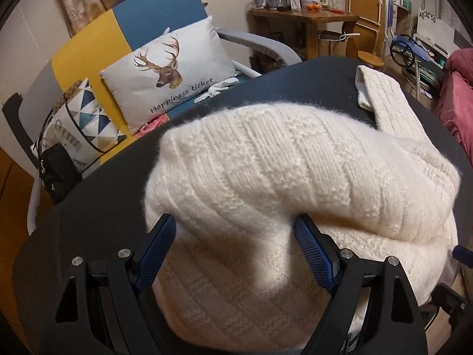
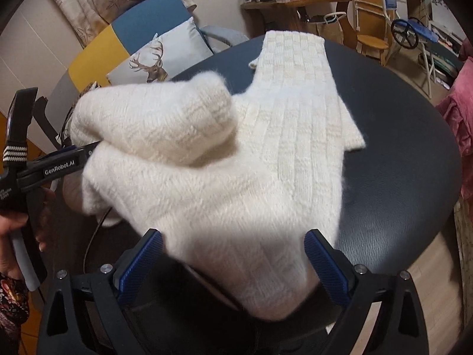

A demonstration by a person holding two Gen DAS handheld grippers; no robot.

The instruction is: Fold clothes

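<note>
Nearest the lens in the left wrist view, the left hand-held gripper (image 1: 235,236) stands spread wide, its black arms carrying ribbed blue pads (image 1: 158,248) that flank a bulge of the white sweater (image 1: 266,171) without pinching it. The right hand-held gripper (image 2: 233,254) at the bottom of the right wrist view is likewise spread, blue ridged pads (image 2: 325,269) on either side of the sweater's near edge; whether they press the wool cannot be told. The sweater is thick, fluffy knit, cream-white, with raised ribs and a checkered block pattern, its fibres fuzzy at every edge. One part is rolled over into a soft rounded hump at centre left of the right wrist view, where the left tool enters from the left edge with its tip against the fold. A flat portion with a straight ribbed end stretches toward the upper centre.

It lies on a round, dark, matte worktop (image 2: 399,153) that fills the middle of both views.

Beyond, at upper left, a sofa (image 1: 153,14) in blue, yellow and grey panels carries a pale cushion (image 1: 168,77) printed with a stag's head and a second cushion with triangles. A wooden side table (image 1: 301,17) crowded with jars stands at upper centre, wooden chairs to its right, and pink fabric (image 1: 458,100) at the right edge.
</note>
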